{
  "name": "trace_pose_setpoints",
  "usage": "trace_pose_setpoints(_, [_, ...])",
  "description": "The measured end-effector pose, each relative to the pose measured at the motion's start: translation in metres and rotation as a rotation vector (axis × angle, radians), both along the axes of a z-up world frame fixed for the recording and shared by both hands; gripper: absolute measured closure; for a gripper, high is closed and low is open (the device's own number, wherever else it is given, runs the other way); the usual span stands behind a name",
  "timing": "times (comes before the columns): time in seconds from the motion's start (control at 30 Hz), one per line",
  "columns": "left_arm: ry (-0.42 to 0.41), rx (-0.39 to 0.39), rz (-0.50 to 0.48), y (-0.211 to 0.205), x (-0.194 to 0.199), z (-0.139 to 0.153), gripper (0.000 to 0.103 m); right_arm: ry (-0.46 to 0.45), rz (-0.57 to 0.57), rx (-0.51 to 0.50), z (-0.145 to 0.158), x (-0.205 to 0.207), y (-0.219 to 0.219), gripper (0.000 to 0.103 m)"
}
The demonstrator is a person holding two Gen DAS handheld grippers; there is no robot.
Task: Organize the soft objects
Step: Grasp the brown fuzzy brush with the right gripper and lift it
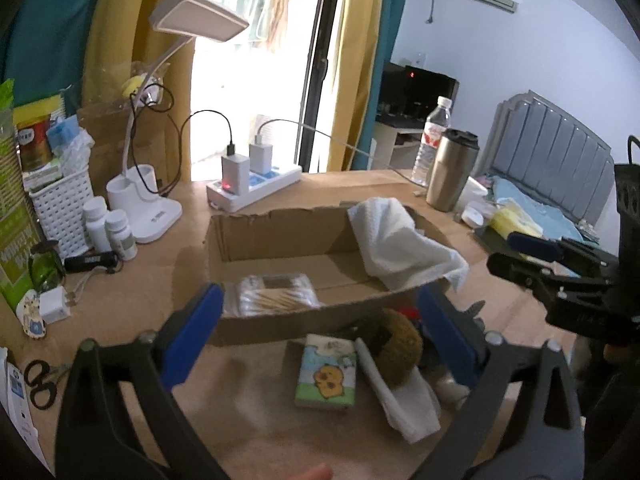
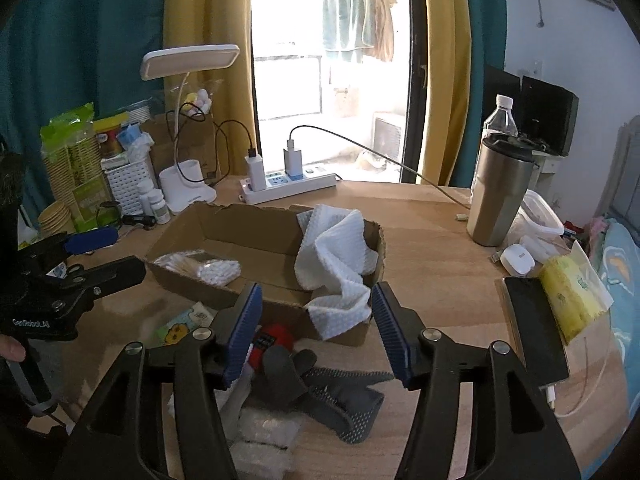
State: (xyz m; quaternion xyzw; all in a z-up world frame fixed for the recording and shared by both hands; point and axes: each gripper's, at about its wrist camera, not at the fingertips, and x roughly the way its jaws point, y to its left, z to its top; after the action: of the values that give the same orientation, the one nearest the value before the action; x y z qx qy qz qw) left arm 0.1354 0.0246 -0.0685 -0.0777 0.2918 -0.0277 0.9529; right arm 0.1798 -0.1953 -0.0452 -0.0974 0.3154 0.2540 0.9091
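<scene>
Both tongs hover over a cluttered tabletop (image 2: 432, 240) w/ a cardboard box (image 2: 208, 220) at centre, neither gripping anything. Left tongs (image 1: 320, 332) stand wide apart, nothing between the pads; right tongs (image 2: 316, 332) are about half open, also empty.

Already in the box: a white waffle cloth (image 2: 336, 256) slumped over the 3 o'clock end and spilling across the near wall, a pack of cotton swabs (image 1: 276, 292) at the 9 o'clock end, and, in the right wrist view, a small white knit piece (image 2: 220, 270) beside it.

Still outside, just in front of the box at 6 o'clock: a tissue pack w/ a cartoon duck (image 1: 326, 376), a brown fuzzy item (image 1: 400, 344), a white folded cloth (image 1: 404, 408), a red plush piece (image 2: 276, 340), grey dotted gloves (image 2: 336, 396) and bubble-wrap-like packets (image 2: 264, 436).

Judgement: task looks roughly a third done; approx. half a dozen soft things remain to go in. The cloth hanging over the rim may want tucking in. A yellow tissue pack (image 2: 568, 300) at 3 o'clock, near the phone (image 2: 532, 320), sits well apart; can't tell if it counts.
</scene>
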Motion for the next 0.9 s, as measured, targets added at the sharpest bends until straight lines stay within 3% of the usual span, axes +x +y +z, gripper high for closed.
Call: trace_pose_setpoints(0.9, [0.068,-0.013,-0.045,-0.021,-0.030,-0.031,0.004,0.090,0.022,0.001,-0.040,-0.043,-0.001,0.043])
